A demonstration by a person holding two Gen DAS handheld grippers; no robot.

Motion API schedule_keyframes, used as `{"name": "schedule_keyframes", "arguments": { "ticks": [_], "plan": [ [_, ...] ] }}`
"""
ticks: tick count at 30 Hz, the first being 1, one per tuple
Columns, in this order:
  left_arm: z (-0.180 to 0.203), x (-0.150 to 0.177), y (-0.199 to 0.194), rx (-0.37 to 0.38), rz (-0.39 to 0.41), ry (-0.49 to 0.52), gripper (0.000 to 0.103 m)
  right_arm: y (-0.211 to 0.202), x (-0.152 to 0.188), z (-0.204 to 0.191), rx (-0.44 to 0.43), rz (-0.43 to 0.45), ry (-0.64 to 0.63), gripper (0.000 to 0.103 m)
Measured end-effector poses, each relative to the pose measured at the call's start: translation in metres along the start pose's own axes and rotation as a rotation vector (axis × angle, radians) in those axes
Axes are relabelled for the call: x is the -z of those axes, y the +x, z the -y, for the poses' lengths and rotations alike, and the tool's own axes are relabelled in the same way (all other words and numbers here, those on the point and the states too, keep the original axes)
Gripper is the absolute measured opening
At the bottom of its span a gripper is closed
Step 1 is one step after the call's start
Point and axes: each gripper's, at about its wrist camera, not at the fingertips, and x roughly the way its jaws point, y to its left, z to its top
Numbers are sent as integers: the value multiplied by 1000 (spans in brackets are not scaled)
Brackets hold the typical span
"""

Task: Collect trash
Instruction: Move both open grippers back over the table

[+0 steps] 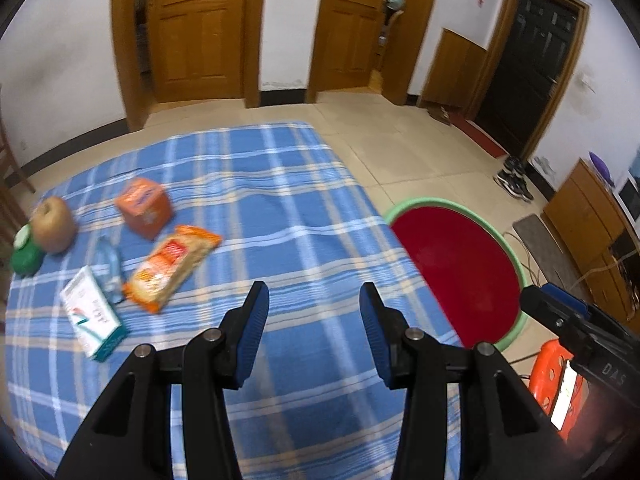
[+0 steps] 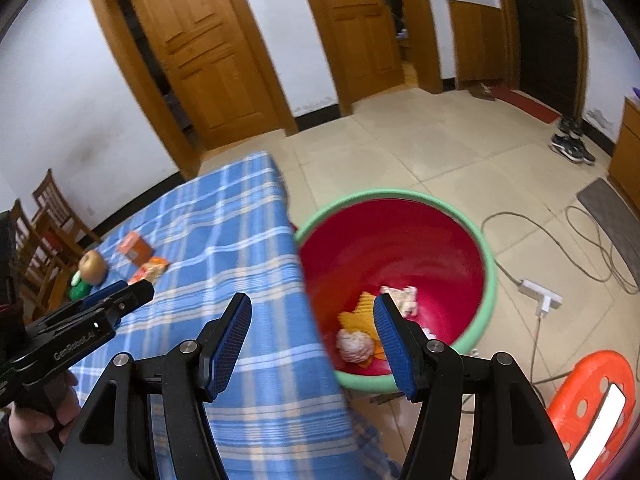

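A red basin with a green rim [image 1: 460, 264] [image 2: 400, 240] stands on the floor beside the table. In the right wrist view it holds a peeled orange [image 2: 354, 345], orange peel [image 2: 358, 314] and crumpled white paper [image 2: 402, 296]. On the blue plaid tablecloth [image 1: 260, 220] lie an orange snack packet [image 1: 172, 268], an orange box [image 1: 144, 206], a clear bottle [image 1: 109, 266], a white-green carton [image 1: 94, 318], an apple [image 1: 54, 224] and a green container [image 1: 26, 254]. My left gripper [image 1: 312, 312] is open and empty over the cloth. My right gripper [image 2: 312, 316] is open and empty above the table edge and basin.
An orange plastic stool [image 2: 596, 404] stands on the floor at the right. Cables and a white power strip [image 2: 540, 294] lie on the tiles. Wooden chairs [image 2: 44, 220] stand at the left. Wooden doors [image 1: 200, 28] line the far wall.
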Motion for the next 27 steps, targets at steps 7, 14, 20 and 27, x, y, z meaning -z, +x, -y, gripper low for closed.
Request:
{"name": "schedule_keyframes", "arguments": {
  "ticks": [7,14,20,27],
  "plan": [
    [-51,9,-24,-67,34,-87,47,2,0,-45,-70,-13,-72,65],
    [-112,17,-34,-132,42,-183,48,9,2,-85,-115,-41,-124,65],
    [-161,20,-25,-169,19,-253,48,27,0,-119,-114,-63,-152,65],
    [-200,24,-4,-181,-5,-307,57,50,2,-151,-98,-91,-173,65]
  ]
}}
